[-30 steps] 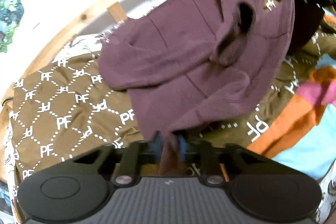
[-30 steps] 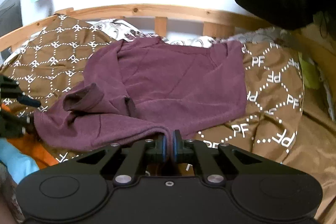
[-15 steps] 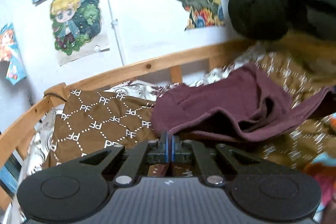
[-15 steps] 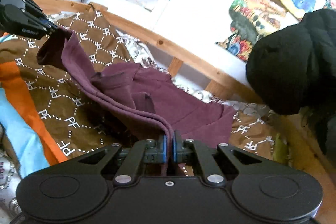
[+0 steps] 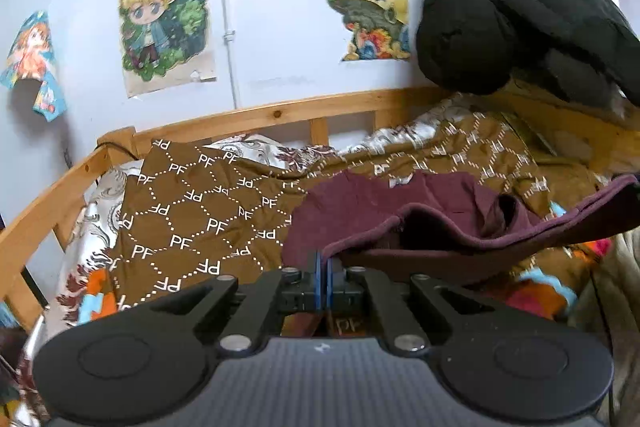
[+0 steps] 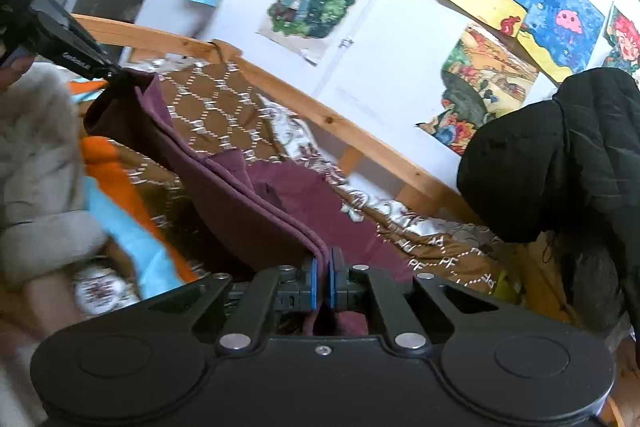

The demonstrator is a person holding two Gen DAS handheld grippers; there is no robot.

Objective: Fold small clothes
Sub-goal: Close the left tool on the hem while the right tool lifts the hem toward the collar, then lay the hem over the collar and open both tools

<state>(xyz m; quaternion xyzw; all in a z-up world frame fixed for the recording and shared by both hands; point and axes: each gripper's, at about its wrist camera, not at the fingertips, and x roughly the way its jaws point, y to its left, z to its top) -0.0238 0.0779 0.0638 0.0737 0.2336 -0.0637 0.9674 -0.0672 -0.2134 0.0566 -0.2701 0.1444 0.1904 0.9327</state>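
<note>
One maroon sweatshirt (image 5: 400, 211) hung lifted over the brown PF-patterned quilt (image 5: 192, 223), its doubled hem stretched taut between two grippers. The left gripper (image 5: 323, 269) was clamped on one hem corner, the right gripper (image 6: 322, 277) on the other. One black jacket (image 6: 560, 155) hung beside the wooden bed rail (image 5: 276, 115).

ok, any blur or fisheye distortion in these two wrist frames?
Left wrist: mostly sharp, the bed rail bows from fisheye, corners vignetted. Right wrist: motion blur on the grey sleeve and bedding at left; tongs and maroon garment stay sharp.
</note>
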